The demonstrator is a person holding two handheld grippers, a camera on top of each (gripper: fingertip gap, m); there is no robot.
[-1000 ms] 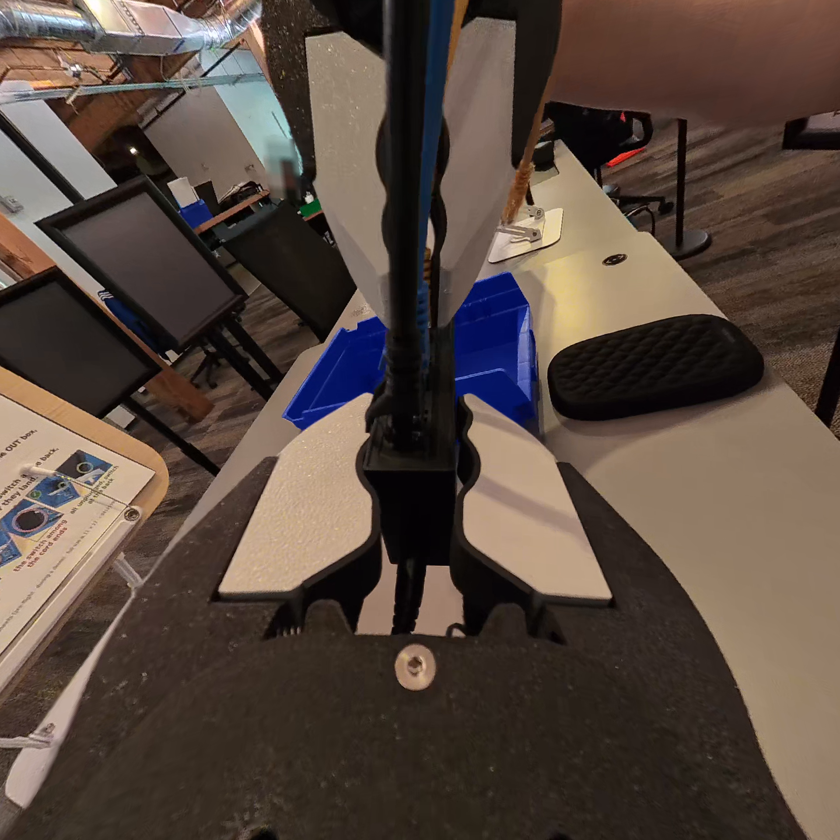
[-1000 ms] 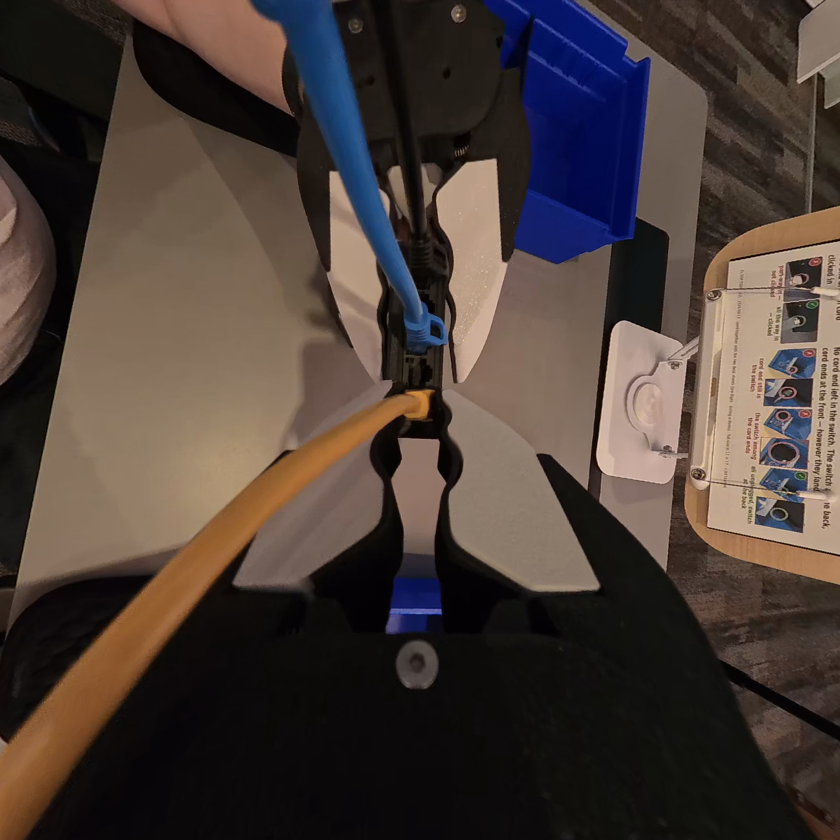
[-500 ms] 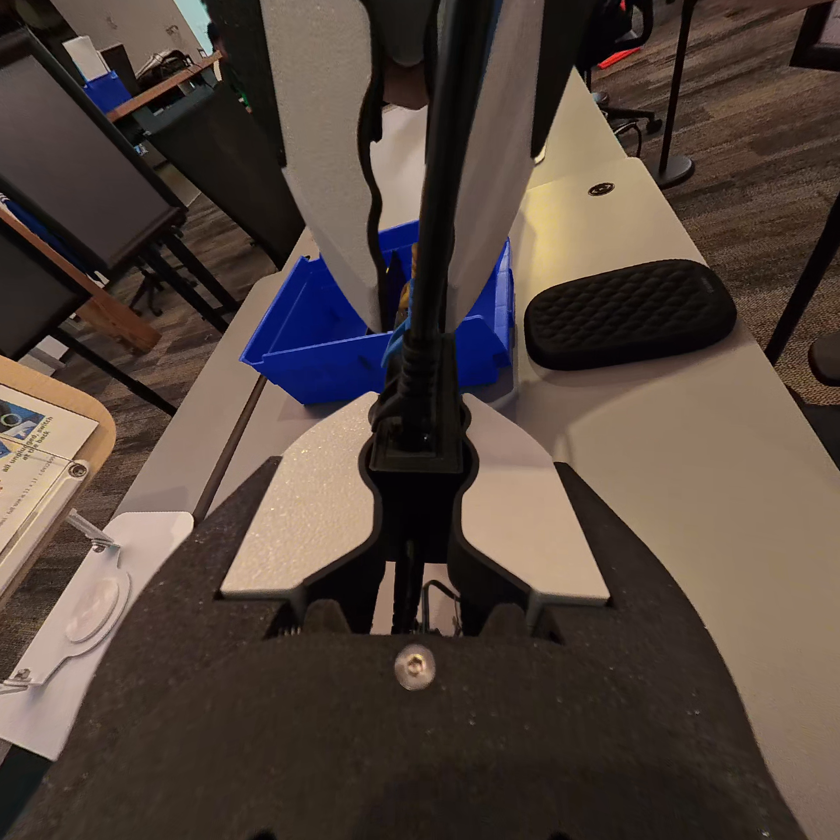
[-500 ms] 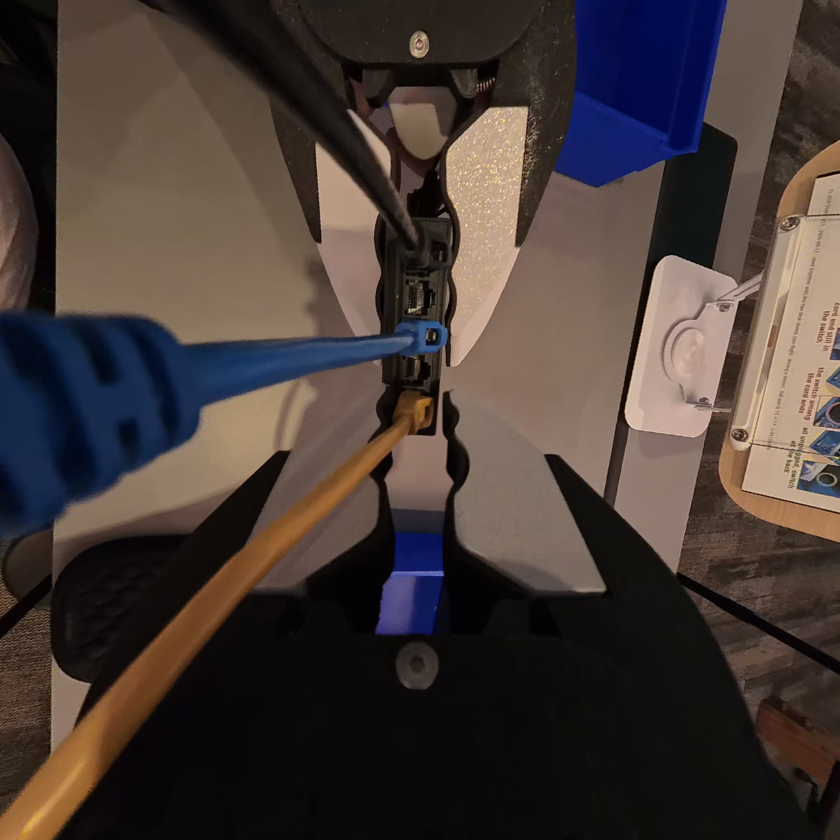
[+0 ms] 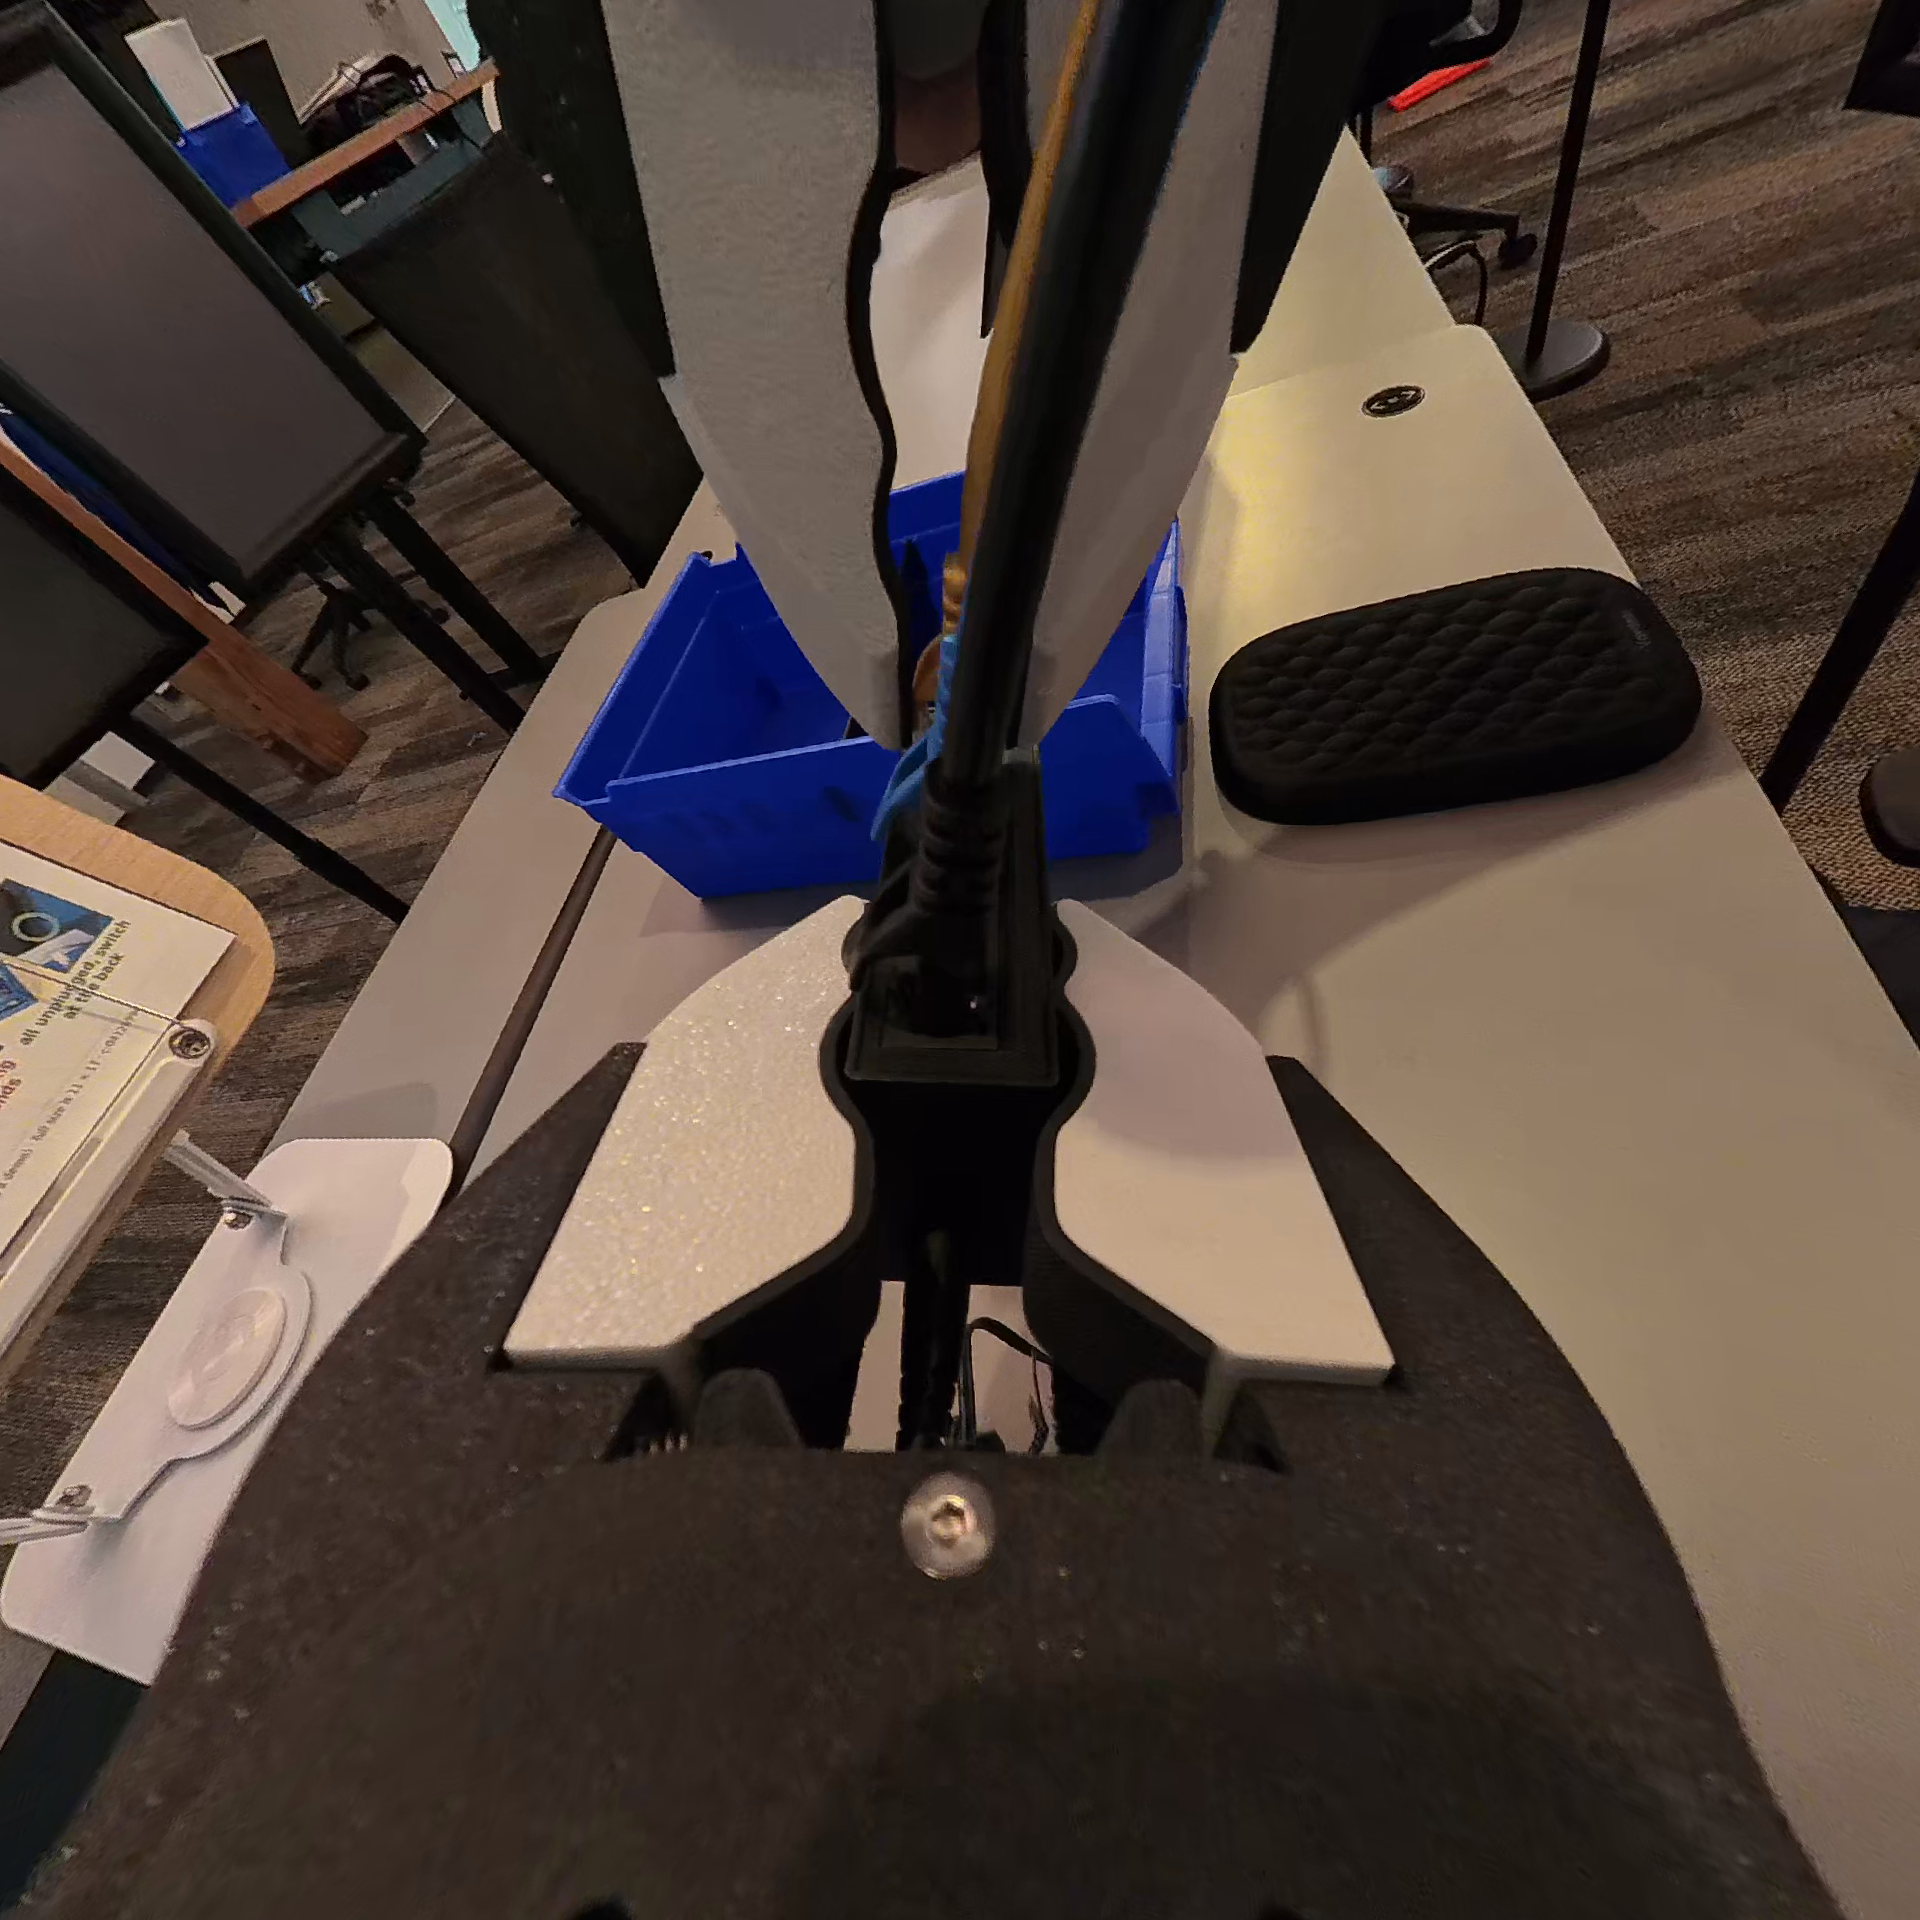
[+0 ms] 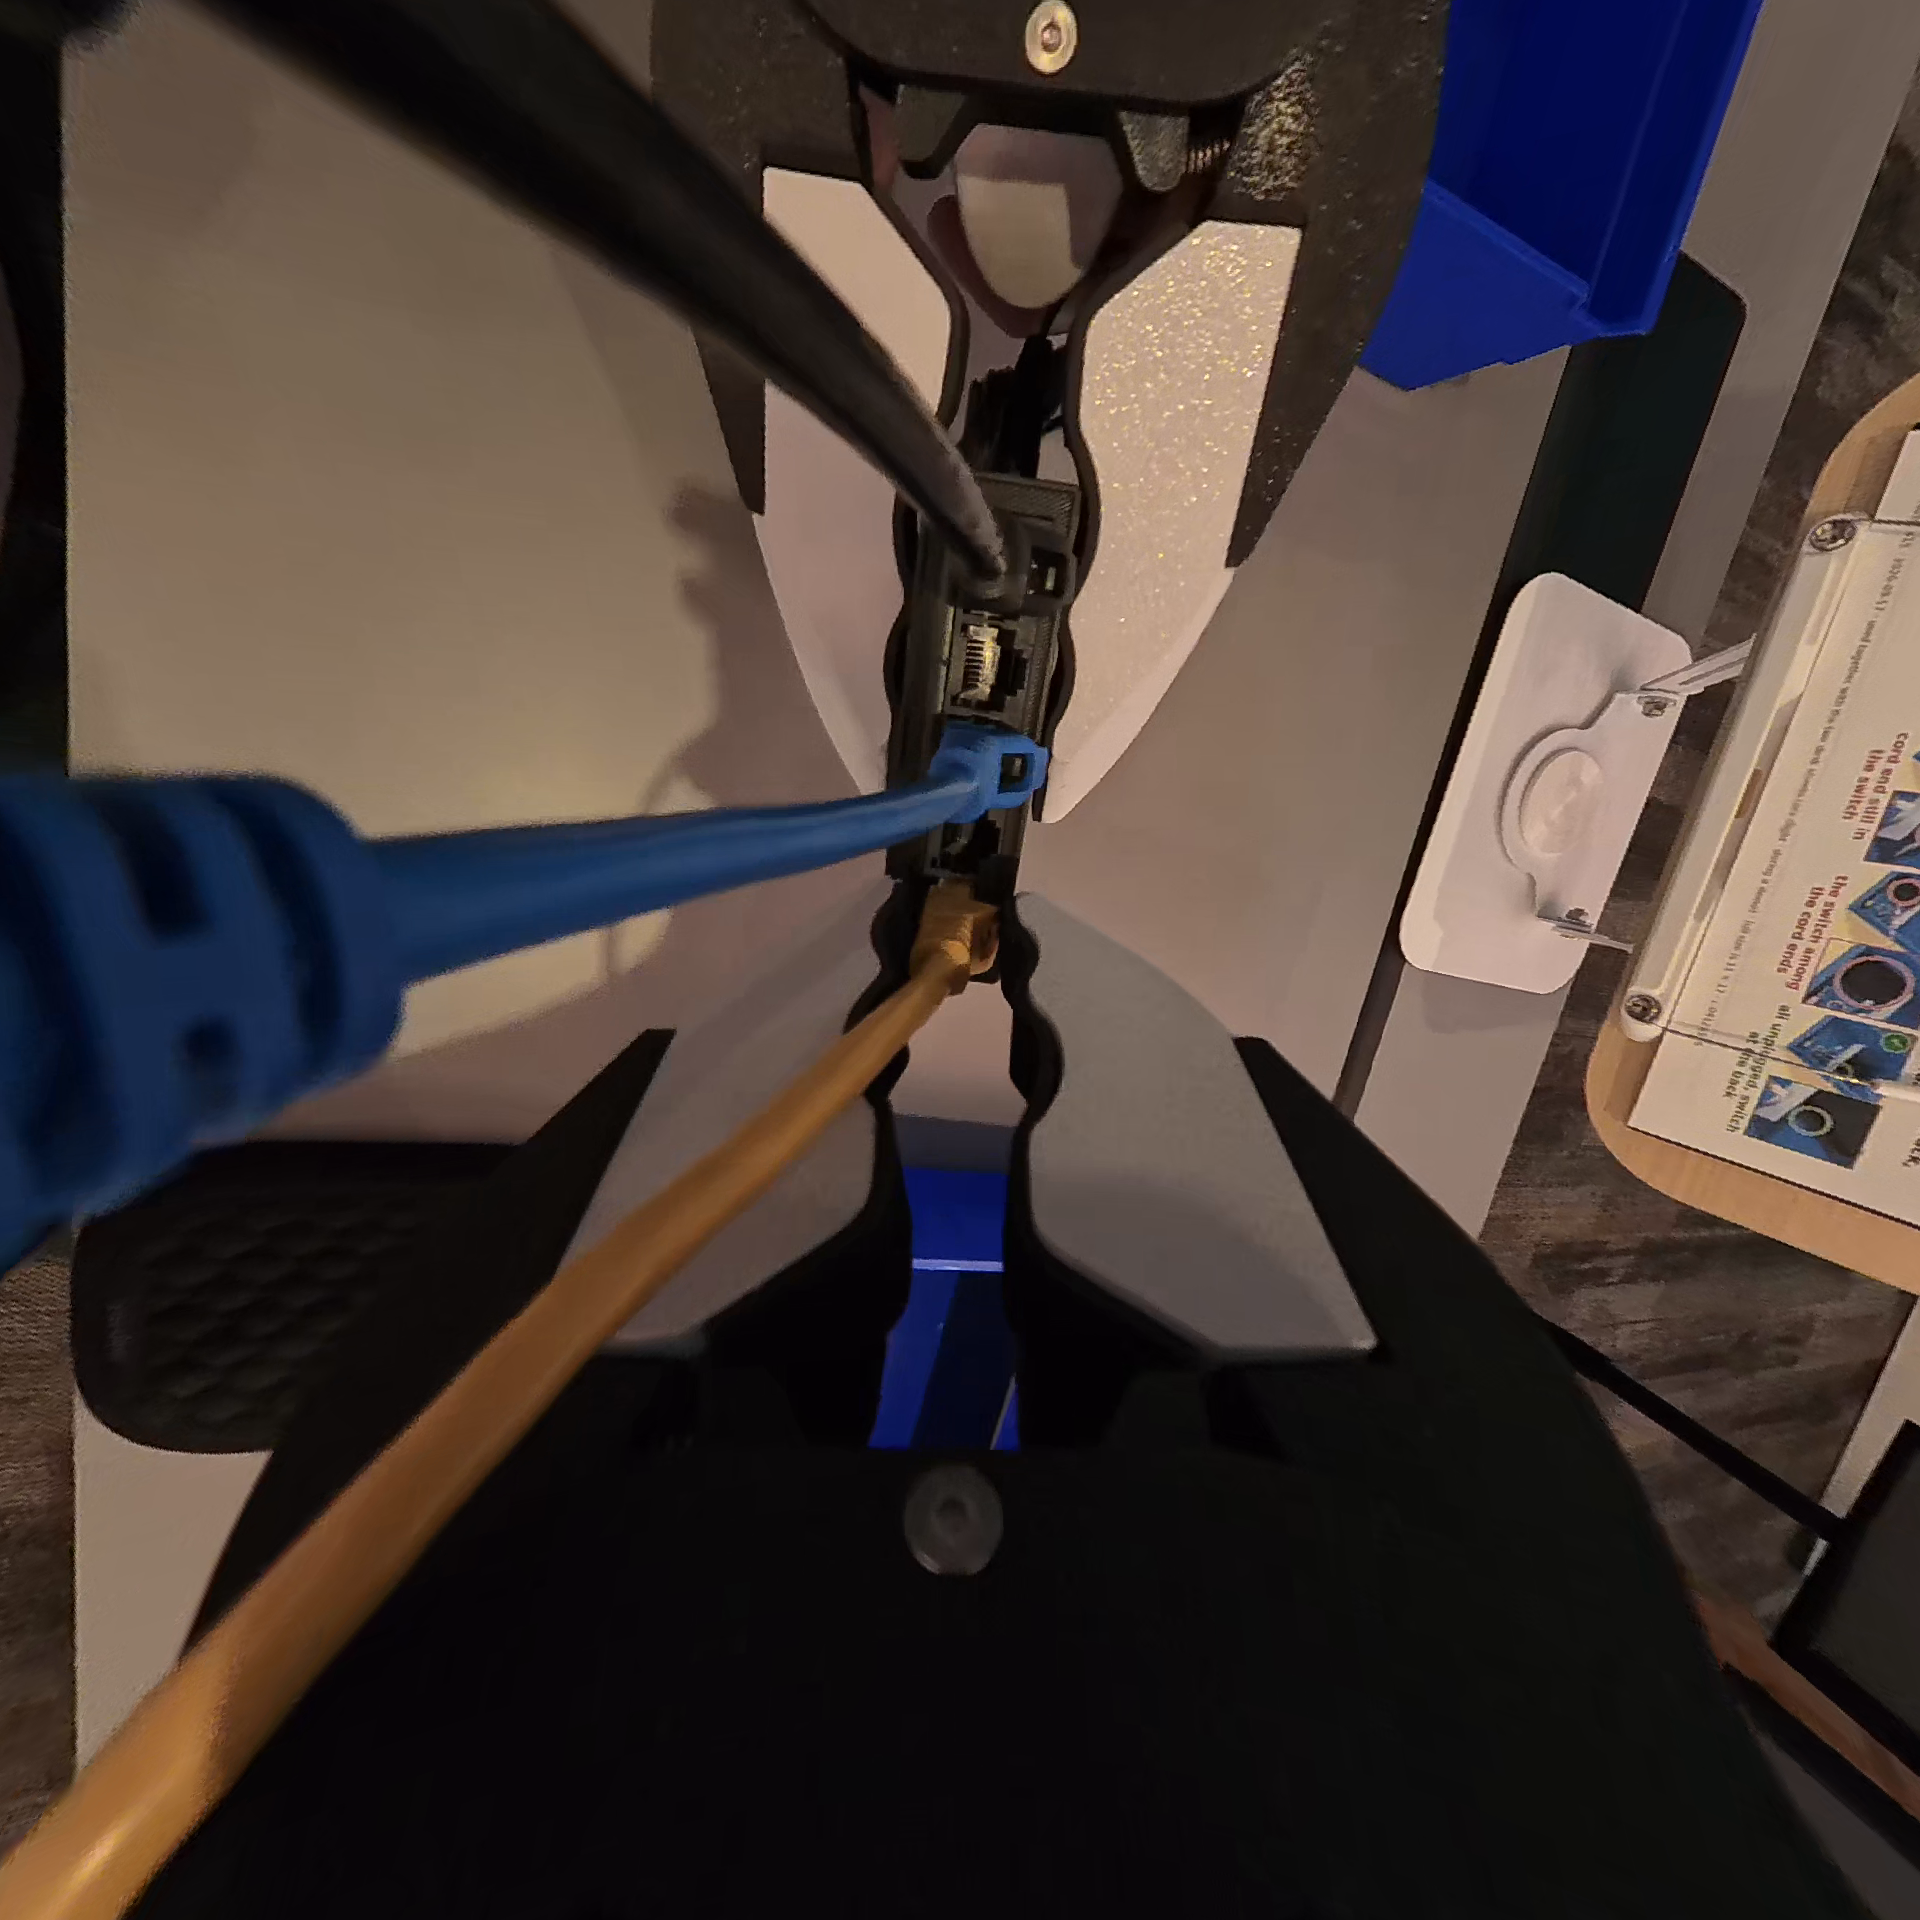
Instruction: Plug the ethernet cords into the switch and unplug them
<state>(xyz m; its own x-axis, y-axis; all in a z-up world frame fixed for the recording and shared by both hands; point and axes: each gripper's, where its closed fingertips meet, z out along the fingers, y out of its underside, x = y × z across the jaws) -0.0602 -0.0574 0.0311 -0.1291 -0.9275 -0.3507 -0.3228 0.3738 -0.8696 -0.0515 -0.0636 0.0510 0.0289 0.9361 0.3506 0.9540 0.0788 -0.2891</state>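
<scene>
Swung aside, the blue cord (image 6: pixel 644 862) stays plugged in the black switch (image 6: pixel 987 686) (left hand-held gripper (image 5: pixel 956 997) clamps it).

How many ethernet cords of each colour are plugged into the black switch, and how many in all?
Plugged into the switch, which the left gripper holds:
Black cord: 1
Blue cord: 1
Yellow cord: 1, its plug between the right gripper's fingers
Total: 3
</scene>
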